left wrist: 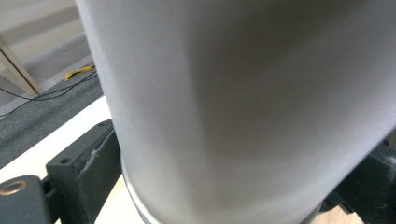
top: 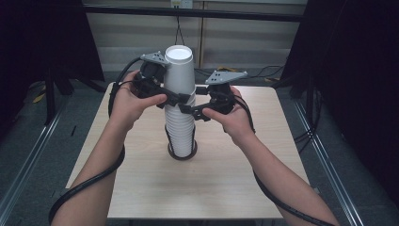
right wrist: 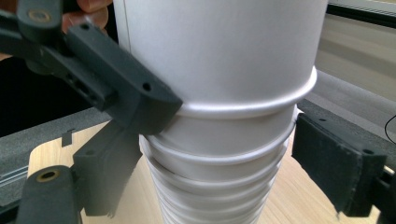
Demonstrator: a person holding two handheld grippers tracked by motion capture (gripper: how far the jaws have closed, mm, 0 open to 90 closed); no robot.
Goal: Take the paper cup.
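Two claws: both meet at one tall stack of inverted white paper cups in mid-worktop.
Worktop: light wood, square, seen from above in the high view.
Stack base: ringed by a dark round holder resting on the worktop.
Top cup: uppermost of the stack, bottom facing up, its rolled rim sitting just above the rims of the nested cups below.
Left claw: held in the left hand; jaws on either side of the top cup at its lower rim; in the left gripper view the cup wall lies between the two jaws, pressed close on both sides, gripping it.
Right claw: held in the right hand; jaws spread around the stack just below the top cup's rim; in the right gripper view the far pad stands just clear of the cups, so this claw is not clamped.
Cables: one black cable trails from each gripper along the forearm.
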